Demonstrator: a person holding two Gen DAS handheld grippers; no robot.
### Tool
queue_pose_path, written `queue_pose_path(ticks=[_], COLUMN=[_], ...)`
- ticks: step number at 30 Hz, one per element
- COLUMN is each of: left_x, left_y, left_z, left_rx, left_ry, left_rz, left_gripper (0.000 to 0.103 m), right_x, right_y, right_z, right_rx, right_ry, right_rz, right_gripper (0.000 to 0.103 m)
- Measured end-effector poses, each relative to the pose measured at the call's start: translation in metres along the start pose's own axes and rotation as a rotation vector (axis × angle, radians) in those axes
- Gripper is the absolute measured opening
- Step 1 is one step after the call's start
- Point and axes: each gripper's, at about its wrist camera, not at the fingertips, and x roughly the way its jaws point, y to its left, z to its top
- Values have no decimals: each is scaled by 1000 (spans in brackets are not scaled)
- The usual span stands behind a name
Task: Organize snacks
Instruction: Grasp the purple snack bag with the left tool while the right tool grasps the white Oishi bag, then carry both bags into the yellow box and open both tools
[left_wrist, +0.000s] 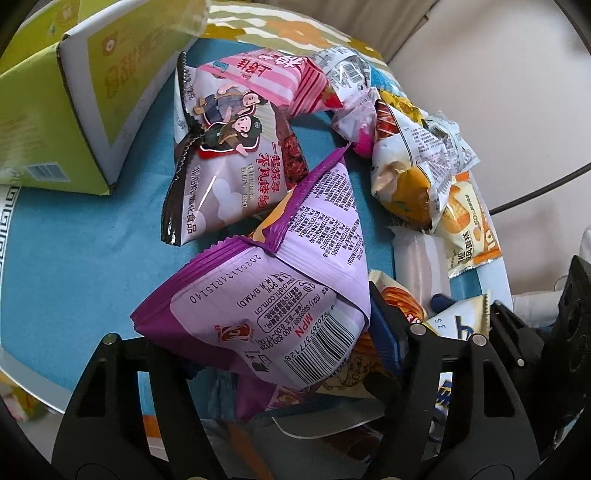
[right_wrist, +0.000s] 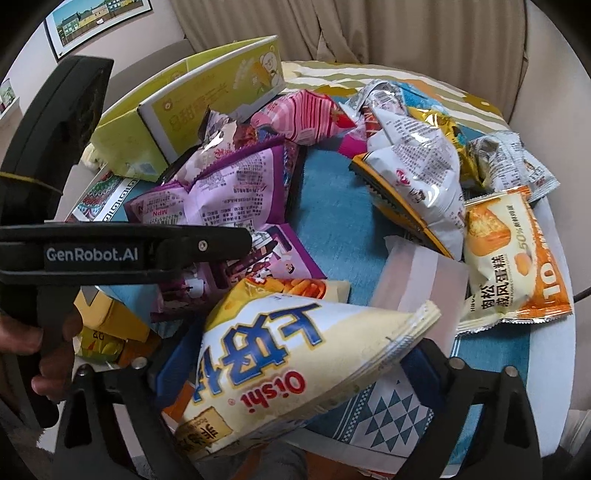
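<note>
Pretty much at the start here, I'd say. Up close, the left gripper (left_wrist: 280, 354) has its jaws pinched on the purple bag (left_wrist: 280, 280), and the right gripper (right_wrist: 295, 373) sits around the cream Oishi bag (right_wrist: 295, 354); can't tell if it's actually squeezing yet. Both bags are low over the blue mat (left_wrist: 85, 254). Further out it's a mess: the cartoon bag (left_wrist: 225, 162), pink striped pack (left_wrist: 266, 81), and orange cake pack (right_wrist: 513, 258) lie loose. At the back, the green box (left_wrist: 55, 122) sits there, and nothing visibly sorted into it.
</note>
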Motion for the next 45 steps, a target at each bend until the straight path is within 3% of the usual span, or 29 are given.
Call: queue_pose_path(ticks=[1,7,14,22,28,34,45], left_x=[0,-2,-28,-101,-143,-169,-179], left_y=[0,-4,-16,-32,-29,-16,77], left_z=[0,-1,2,18,44,80,184], left_rx=[-3,-6,7,-7,-21,-2,-29], left_ry=[-1,-9,-38,-178,-273,-332,-352], left_rz=[1,6,13,51,78,75,60], left_gripper=[68,66,66,66,66,66,66], right_x=[2,4,-13,-67,-112,-119,-89], right_y=[0,-3,-8,-10,-5,4,31], right_z=[0,-3,-2,16,57,106,210], right_rx=[-6,-21,-3,-24,-95,-93,-76], right_ry=[11,21,-11,-93,-201,-236,-256], right_rz=[8,23,23,-16,-12,-39,-84], right_gripper=[83,68,64,62,62,62,62])
